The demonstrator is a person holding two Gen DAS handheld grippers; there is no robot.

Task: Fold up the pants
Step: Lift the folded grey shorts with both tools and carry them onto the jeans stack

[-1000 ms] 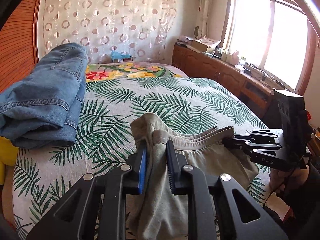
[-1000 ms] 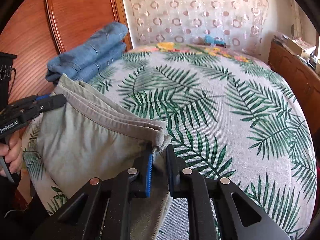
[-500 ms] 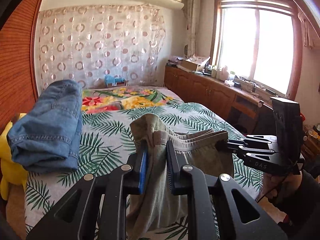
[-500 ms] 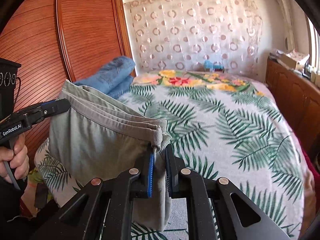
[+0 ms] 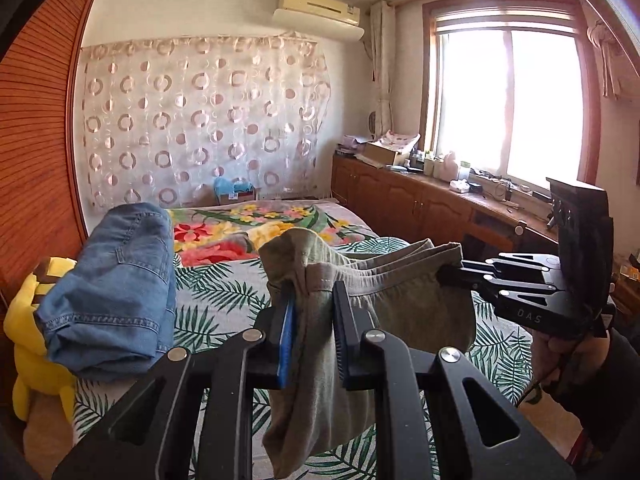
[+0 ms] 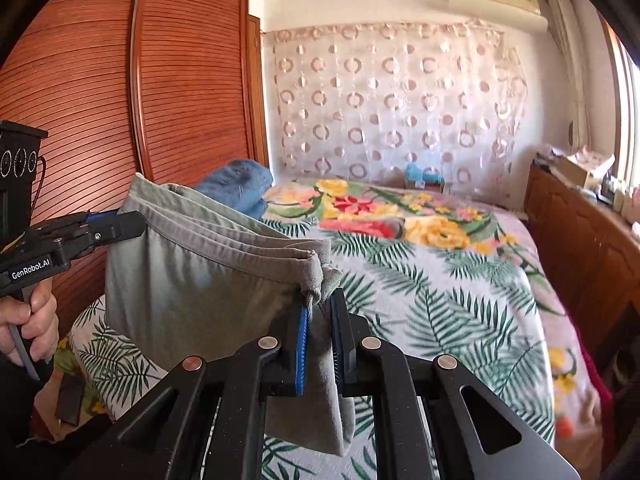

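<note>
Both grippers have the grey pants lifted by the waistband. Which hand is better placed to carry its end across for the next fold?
Probably the right. The right gripper faces open palm-print bedspread. The left gripper, also clamped on the grey pants, sits beside the folded jeans and yellow plush toy.

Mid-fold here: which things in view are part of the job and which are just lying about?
Job:
- grey-green pants, held up over the bed
- left gripper, shut on them
- right gripper, shut on them

Lying about:
- folded jeans
- yellow plush toy
</note>
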